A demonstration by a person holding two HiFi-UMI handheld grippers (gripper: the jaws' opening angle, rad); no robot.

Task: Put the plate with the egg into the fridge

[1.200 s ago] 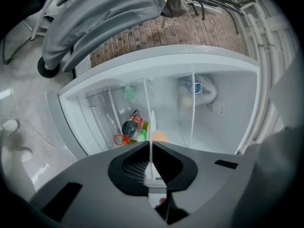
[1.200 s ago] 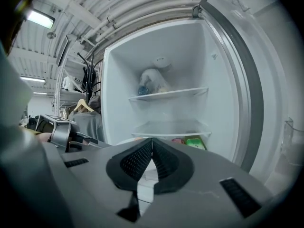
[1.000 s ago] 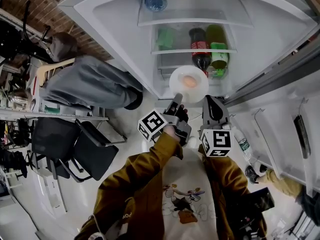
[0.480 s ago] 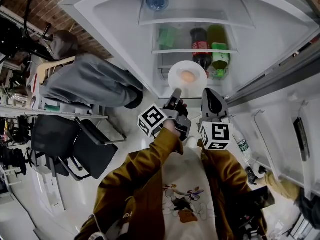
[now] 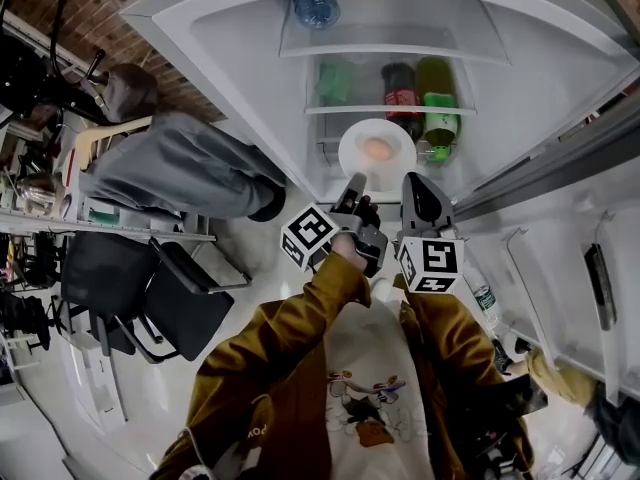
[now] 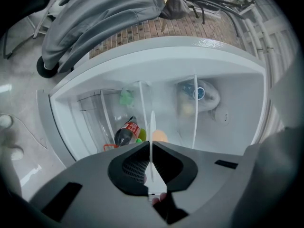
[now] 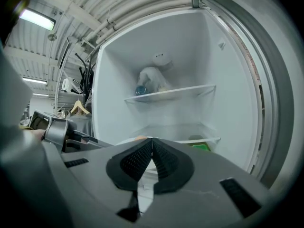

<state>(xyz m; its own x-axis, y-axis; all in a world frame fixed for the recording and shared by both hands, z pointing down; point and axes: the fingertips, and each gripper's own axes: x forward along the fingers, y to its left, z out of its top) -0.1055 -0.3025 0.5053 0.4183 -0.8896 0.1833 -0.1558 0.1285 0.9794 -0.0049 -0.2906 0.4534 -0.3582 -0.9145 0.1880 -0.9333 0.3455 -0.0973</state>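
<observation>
A white plate (image 5: 377, 151) with a brownish egg (image 5: 377, 150) on it hangs at the open fridge (image 5: 250, 78), level with the shelf that holds the bottles. My left gripper (image 5: 353, 184) is shut on the plate's near rim. In the left gripper view the plate (image 6: 152, 125) shows edge-on between the closed jaws of the left gripper (image 6: 151, 144), with the egg (image 6: 160, 136) just past them. My right gripper (image 5: 420, 190) stays beside it on the right, shut and empty. In the right gripper view, the right gripper (image 7: 152, 139) has its jaws pressed together.
A cola bottle (image 5: 402, 96) and a green bottle (image 5: 436, 98) stand on the shelf behind the plate, and a blue-capped bottle (image 5: 315, 8) lies on the top shelf. The open door's racks (image 5: 560, 268) are at the right. A person in grey (image 5: 180, 163) sits left, near black chairs (image 5: 150, 293).
The plate and both grippers have moved a little forward toward the fridge shelf. The left grip on the plate is unchanged.
</observation>
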